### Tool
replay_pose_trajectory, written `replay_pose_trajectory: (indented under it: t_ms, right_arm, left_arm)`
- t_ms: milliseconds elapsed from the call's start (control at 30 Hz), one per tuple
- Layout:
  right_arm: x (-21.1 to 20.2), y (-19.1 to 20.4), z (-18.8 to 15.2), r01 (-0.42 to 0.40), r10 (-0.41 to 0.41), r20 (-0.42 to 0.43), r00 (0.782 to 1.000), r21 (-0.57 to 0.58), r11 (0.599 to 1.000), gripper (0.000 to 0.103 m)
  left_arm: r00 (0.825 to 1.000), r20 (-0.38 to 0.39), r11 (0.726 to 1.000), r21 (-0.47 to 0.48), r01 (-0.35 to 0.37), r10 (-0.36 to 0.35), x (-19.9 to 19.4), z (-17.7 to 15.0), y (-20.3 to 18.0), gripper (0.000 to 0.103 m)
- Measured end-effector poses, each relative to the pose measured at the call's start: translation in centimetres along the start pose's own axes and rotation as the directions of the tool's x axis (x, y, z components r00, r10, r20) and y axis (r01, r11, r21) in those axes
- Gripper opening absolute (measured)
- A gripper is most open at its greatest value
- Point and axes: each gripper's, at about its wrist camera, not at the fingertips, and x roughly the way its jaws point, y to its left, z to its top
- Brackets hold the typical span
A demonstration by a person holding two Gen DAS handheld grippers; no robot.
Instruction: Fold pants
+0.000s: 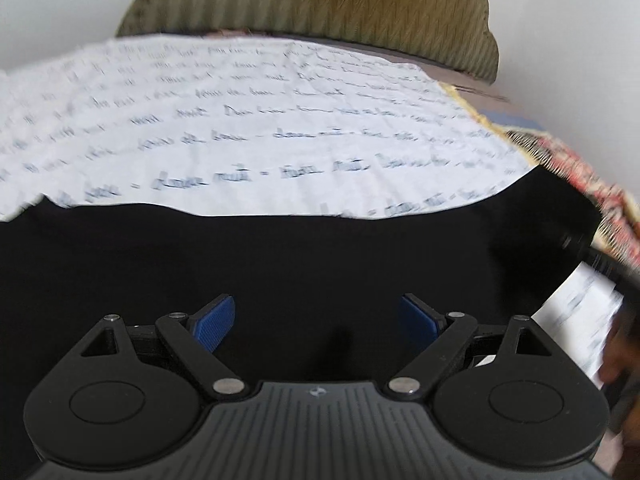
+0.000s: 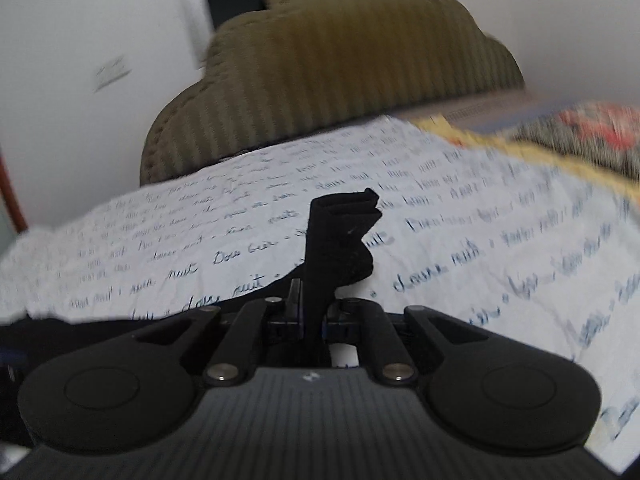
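Note:
The black pants [image 1: 280,264] lie spread over a white sheet printed with blue handwriting [image 1: 260,120]. In the left wrist view my left gripper [image 1: 316,322] hovers over the dark cloth, its blue pads [image 1: 212,322] wide apart with nothing between them. In the right wrist view my right gripper [image 2: 314,316] is shut on a bunched edge of the black pants [image 2: 340,236], which sticks up above the jaws in stacked folds. More of the black cloth trails off to the lower left.
An olive ribbed headboard or cushion [image 2: 340,72] stands at the far edge against a white wall. A patterned red and yellow cover [image 2: 580,132] lies to the right. A hand [image 1: 620,352] shows at the right edge of the left wrist view.

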Motion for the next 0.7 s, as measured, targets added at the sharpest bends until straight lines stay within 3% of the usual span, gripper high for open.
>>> replay_pose_trajectory:
  t_ms: [100,167,367,433,500,600,700]
  right_arm:
    - [-0.3,2.5,-0.2,0.014,-0.013,0.005,1.0,-0.142,0.99,0.009]
    - [-0.4,3.8,-0.6,0.017,-0.015,0.008,1.0,-0.199,0.98,0.009]
    - [-1.1,7.3,-1.9,0.009,-0.004,0.015,1.0,-0.354,0.935,0.009]
    - [-1.3,9.0,-2.4,0.008,0.0,0.018,1.0,-0.425,0.905,0.009]
    - [-1.7,10.7,-3.1,0.019,-0.004,0.029,1.0,-0.509,0.86,0.009]
    - [-1.9,12.5,-4.5,0.048,-0.023,0.048,0.999,-0.629,0.776,0.009]
    - [-1.8,13.6,-5.8,0.075,-0.047,0.059,0.997,-0.706,0.704,0.008]
  left_arm:
    - [0.993,-0.071,0.995,-0.043,0.092,-0.095,1.4,1.7,-1.2,0.089]
    - [0.975,-0.116,0.981,-0.066,0.181,-0.188,2.4,2.8,-2.2,0.089]
    - [0.933,-0.141,0.938,-0.156,0.309,-0.331,5.7,5.5,-5.6,0.09]
    - [0.907,-0.166,0.915,-0.193,0.354,-0.386,7.1,5.9,-6.2,0.09]
    - [0.893,-0.188,0.898,-0.254,0.358,-0.409,8.2,5.9,-6.1,0.09]
    - [0.898,-0.165,0.876,-0.349,0.334,-0.408,8.8,5.3,-4.8,0.09]
    - [0.896,-0.149,0.859,-0.386,0.336,-0.418,8.6,5.1,-3.5,0.09]
